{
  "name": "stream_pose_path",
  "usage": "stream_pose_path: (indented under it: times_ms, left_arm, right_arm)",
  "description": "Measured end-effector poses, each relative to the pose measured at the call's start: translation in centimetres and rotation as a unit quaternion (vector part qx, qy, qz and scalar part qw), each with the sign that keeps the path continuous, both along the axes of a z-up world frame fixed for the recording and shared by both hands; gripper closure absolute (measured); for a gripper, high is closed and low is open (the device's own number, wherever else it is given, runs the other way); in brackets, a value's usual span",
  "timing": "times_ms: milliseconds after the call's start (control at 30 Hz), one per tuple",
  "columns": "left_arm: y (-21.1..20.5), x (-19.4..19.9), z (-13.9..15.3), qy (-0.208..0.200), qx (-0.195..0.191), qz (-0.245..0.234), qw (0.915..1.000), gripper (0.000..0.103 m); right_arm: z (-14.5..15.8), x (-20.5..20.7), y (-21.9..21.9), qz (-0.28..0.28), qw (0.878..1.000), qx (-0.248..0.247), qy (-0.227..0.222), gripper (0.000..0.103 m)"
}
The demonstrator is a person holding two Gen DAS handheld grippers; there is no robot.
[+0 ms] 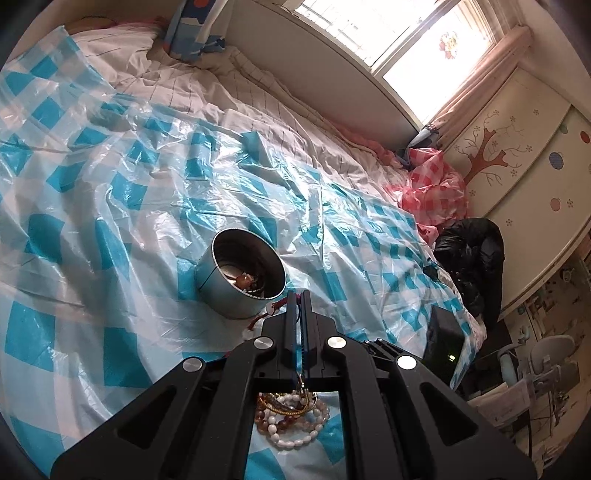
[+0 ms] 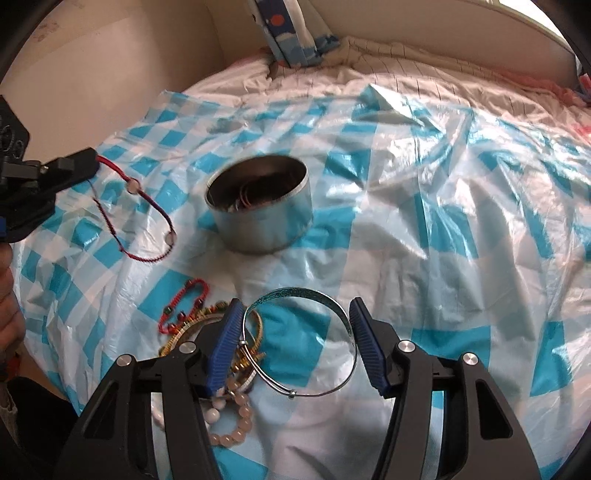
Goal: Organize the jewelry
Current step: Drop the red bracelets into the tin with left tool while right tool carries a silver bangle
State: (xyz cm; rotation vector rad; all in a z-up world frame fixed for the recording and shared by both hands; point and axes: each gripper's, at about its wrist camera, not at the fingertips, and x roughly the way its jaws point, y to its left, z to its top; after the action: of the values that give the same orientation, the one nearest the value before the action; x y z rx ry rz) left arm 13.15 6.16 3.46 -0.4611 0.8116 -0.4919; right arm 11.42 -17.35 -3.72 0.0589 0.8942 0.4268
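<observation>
A round metal tin with a few pieces inside stands on the blue-checked plastic sheet. My left gripper is shut on a red cord bracelet, which dangles to the left of the tin. My right gripper points down over a silver bangle with a teal inner face. Its blue pads press on both sides of the bangle. A heap of bead bracelets and a red beaded one lie just left of it.
The sheet covers a bed with a white quilt. A pillow lies at the head, and a pink-checked plastic bundle and a black bag at the bed's right edge. A person's hand shows at the left.
</observation>
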Motion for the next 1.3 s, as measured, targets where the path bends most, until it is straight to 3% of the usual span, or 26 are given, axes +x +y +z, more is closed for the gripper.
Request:
stream_pose_path:
  times_ms: [433,833,1033,1167,1300]
  left_arm:
    - [-2.3,2.9,1.5,-0.029,-0.012,0.001,0.9995,0.101]
    - [-4.4,6.8,-0.7,-0.009,-0.055,0.011,0.9984,0.101]
    - [-4.8,8.6,-3.9,0.046,0.003,0.051,0.9976,0.101]
    - [-4.0,9.4,-5.2,0.079,0.058,0.091,0.9910,0.101]
    - [-2.0,9.9,-6.2,0.103,0.058,0.122,0.9854,0.087]
  right_arm:
    - [3.8,0.5,1.5,-0.002,0.993,0.053,-0.102,0.045]
    - [3.7,2.8,0.9,-0.017,0.992,0.067,-0.106,0.045]
    - [3.5,4.7,0.7,-0.022,0.991,0.077,-0.105,0.045]
    - [3.2,6.0,1.7,-0.014,0.992,0.077,-0.102,0.045]
    - [2.8,6.9,3.0,-0.002,0.993,0.066,-0.102,0.045]
